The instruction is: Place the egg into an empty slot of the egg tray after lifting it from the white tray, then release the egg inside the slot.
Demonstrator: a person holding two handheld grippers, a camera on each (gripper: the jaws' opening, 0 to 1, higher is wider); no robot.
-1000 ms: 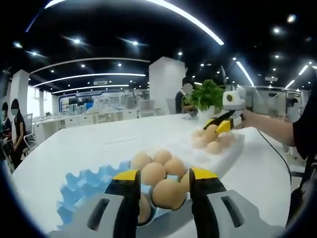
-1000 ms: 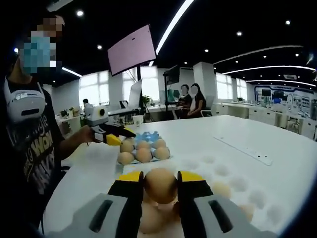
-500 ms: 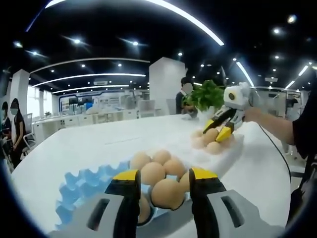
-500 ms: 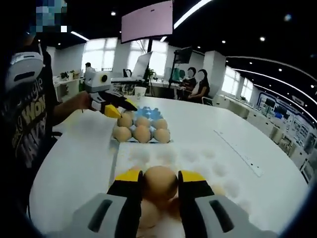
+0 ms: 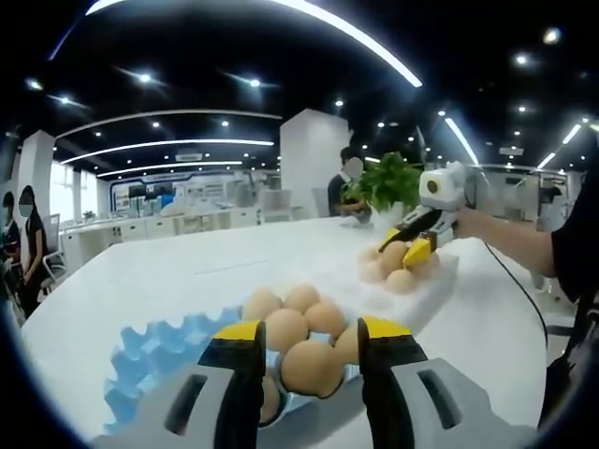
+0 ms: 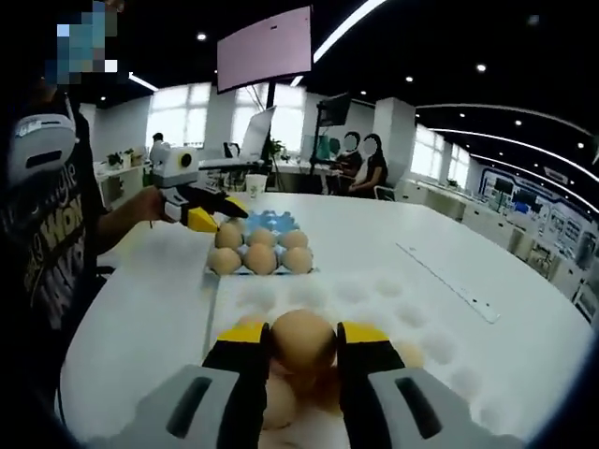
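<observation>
Brown, smooth-shelled egg (image 6: 302,340) sits clamped between my right gripper (image 6: 302,339) fingers, above the white foam tray (image 6: 374,290). It's fragile and slippery, so I'd squeeze lightly across its middle. My left gripper (image 5: 310,329) fingers stand apart.

The left tongs (image 5: 310,348) have grey moulded jaws capped with yellow tips over black pads; the right tongs (image 6: 304,347) match them; the person (image 6: 42,234) wears a black T-shirt with pale and yellow lettering, and a white padded band at the neck.
</observation>
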